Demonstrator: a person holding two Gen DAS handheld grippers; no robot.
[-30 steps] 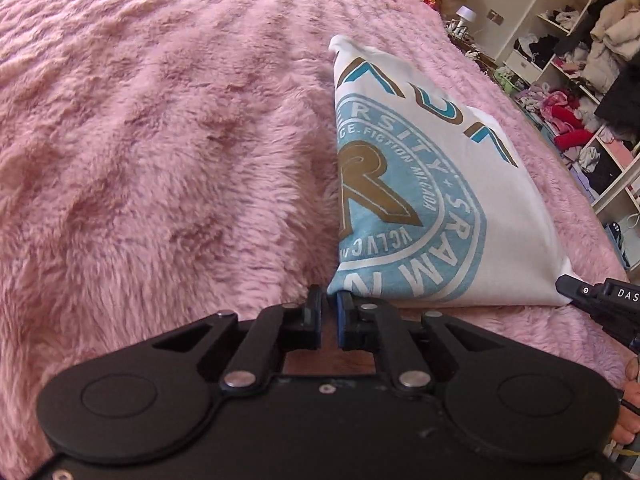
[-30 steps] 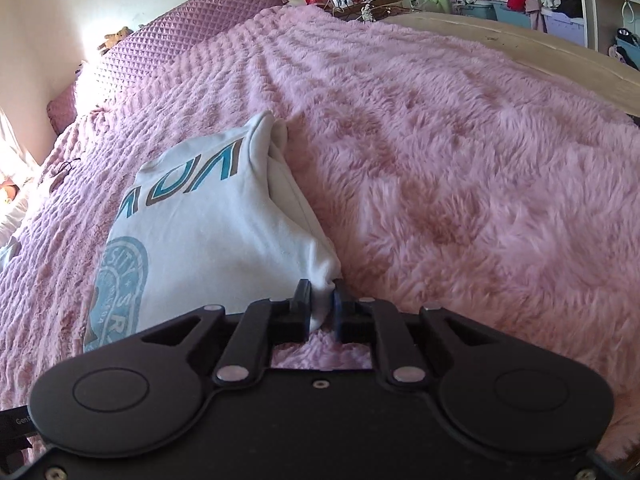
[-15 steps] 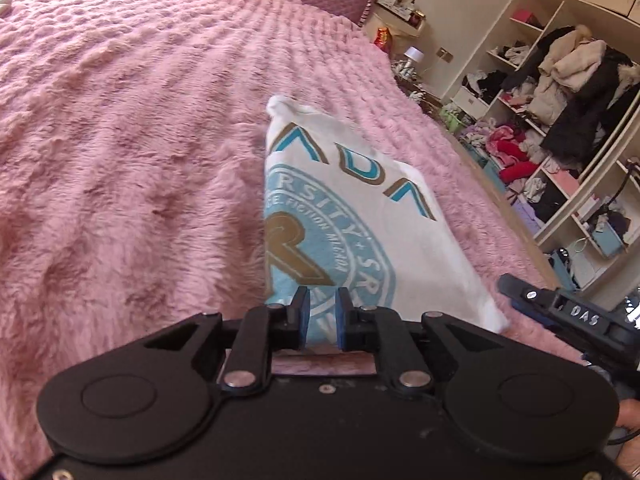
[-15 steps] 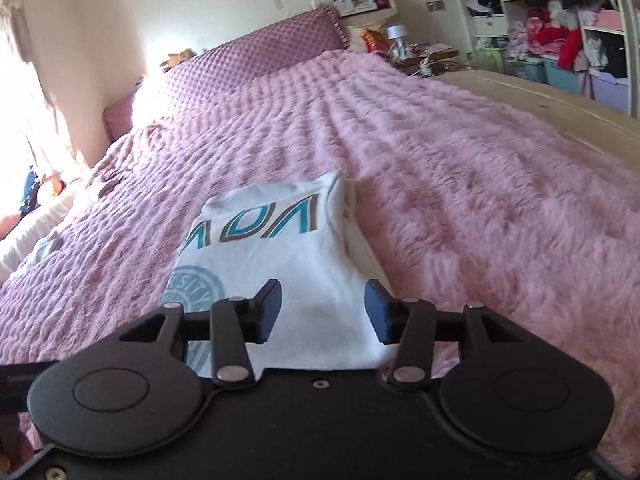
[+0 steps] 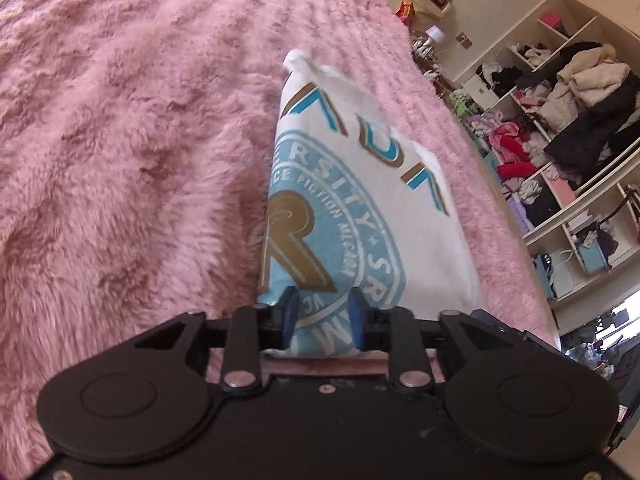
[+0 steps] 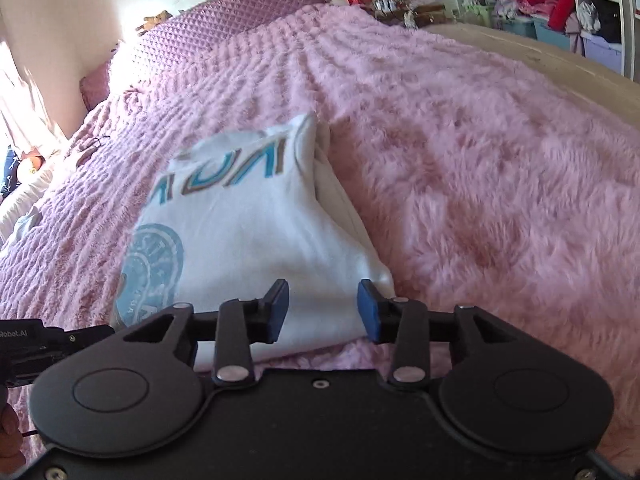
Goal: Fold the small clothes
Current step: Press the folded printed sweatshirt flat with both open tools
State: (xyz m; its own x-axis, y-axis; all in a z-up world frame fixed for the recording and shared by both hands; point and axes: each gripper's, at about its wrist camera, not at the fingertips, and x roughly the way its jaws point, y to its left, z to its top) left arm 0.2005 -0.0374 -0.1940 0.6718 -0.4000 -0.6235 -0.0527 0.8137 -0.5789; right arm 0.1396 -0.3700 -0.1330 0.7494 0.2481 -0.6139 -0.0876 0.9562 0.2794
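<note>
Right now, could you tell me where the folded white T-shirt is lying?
The folded white T-shirt lies flat on the fluffy pink bedspread, straight ahead in both wrist views, its near edge below both open jaws, with the cluttered shelves beyond.

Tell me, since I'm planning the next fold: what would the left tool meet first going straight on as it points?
Most likely the folded white T-shirt: the left tool, jaws opening and gripping nothing, points down at its printed near end on the pink blanket. Depth is uncertain.

The shirt's [image 5: 372, 216] near edge is hidden behind the left tool [image 5: 322, 314]. Its far lettering is blurred. Shelf [image 5: 560, 120] clothes run off the right edge.
</note>
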